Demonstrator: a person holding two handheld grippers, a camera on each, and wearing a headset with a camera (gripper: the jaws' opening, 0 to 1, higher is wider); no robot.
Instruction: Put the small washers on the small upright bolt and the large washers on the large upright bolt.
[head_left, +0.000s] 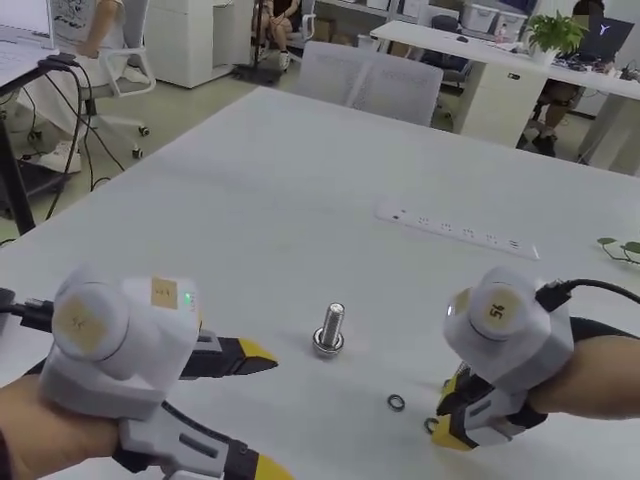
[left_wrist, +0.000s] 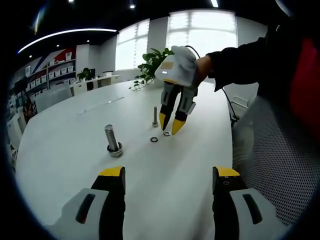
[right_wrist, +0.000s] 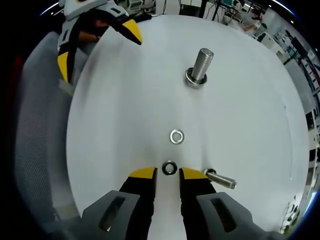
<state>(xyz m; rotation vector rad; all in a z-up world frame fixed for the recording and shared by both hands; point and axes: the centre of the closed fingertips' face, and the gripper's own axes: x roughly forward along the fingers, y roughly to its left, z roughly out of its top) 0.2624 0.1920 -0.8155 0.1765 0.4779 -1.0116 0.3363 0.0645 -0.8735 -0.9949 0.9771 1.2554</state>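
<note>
Both sets of tongs look alike from here: pale grey-white moulded housings, black jaws, yellow tips.

Left tongs (head_left: 265, 410): a round tan disc (head_left: 78, 322) on top, with a small tan label (head_left: 163, 292) and a green light (head_left: 187, 298) beside it. A black cable (head_left: 22, 312) comes off the back.

Right tongs (left_wrist: 170, 125): the top disc (head_left: 497, 310) carries a dark printed mark I can't read for sure. A black lead (head_left: 590, 288) loops off the side.

A red garment (left_wrist: 306, 75) shows on the torso.

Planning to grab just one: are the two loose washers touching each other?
Apart. The right gripper view shows bare table between the dark washer and the silver washer.
</note>
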